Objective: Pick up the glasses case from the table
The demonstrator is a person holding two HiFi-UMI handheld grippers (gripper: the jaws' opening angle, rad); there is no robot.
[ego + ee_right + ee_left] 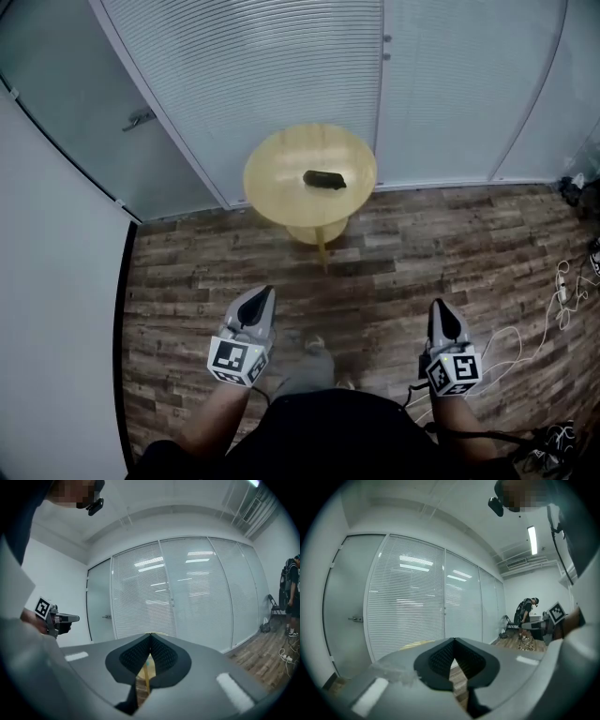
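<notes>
A dark glasses case (324, 179) lies on a small round yellow table (272, 169) by the frosted glass wall in the head view. Both grippers hang well short of it, over the wooden floor. My left gripper (267, 291) points toward the table with its tips together and nothing between them. My right gripper (437, 304) is likewise shut and empty. In the left gripper view the jaws (453, 640) meet at the tips, with a sliver of the table's edge (412, 644) behind them. In the right gripper view the jaws (150, 634) are closed, with the table's yellow leg (146, 679) seen through the gap below.
A frosted glass wall with blinds (281, 66) stands behind the table, with a door handle (138, 118) at the left. White cables (562, 291) trail on the floor at the right. Another person (527, 616) stands far off by a desk.
</notes>
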